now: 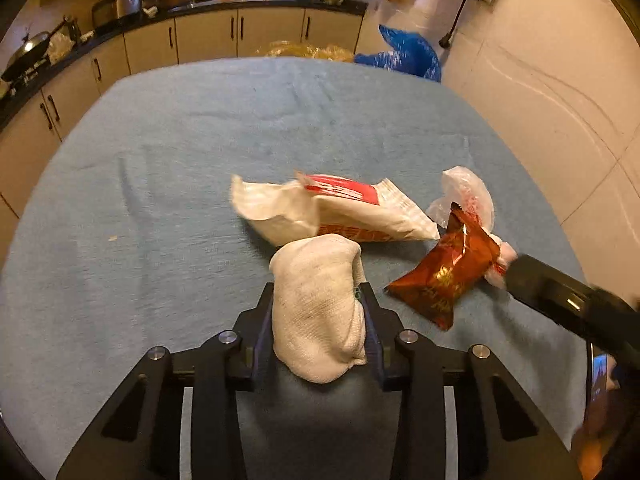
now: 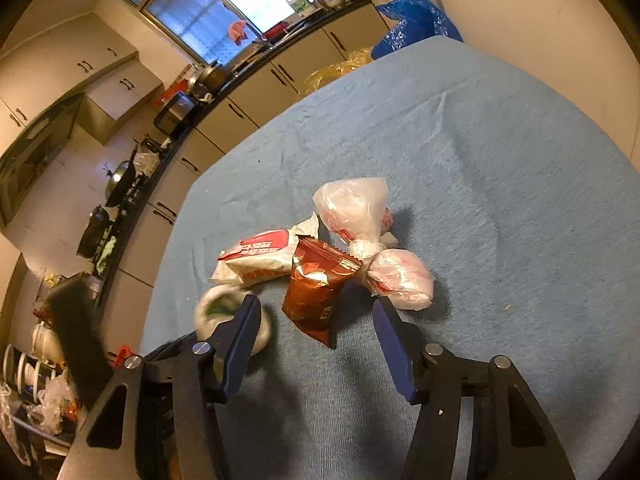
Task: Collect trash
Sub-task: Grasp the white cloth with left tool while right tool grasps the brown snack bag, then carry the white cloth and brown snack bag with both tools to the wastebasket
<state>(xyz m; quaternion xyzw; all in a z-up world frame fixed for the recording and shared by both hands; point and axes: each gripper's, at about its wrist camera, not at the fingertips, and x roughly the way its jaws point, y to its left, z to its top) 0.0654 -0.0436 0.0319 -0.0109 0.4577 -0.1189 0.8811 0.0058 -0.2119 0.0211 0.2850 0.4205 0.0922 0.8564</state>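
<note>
My left gripper is shut on a white crumpled cloth wad, held just above the blue tablecloth. Beyond it lie a white and red paper wrapper, a red foil snack packet and a clear knotted plastic bag. My right gripper is open, with its fingers either side of the red foil packet, not closed on it. The clear plastic bag lies just beyond the packet. The white and red wrapper lies to its left. The cloth wad shows blurred at my left finger.
A blue plastic bag and a yellow bag sit past the table's far edge. Kitchen cabinets and a counter with pots run along the left and back. A tiled wall is on the right.
</note>
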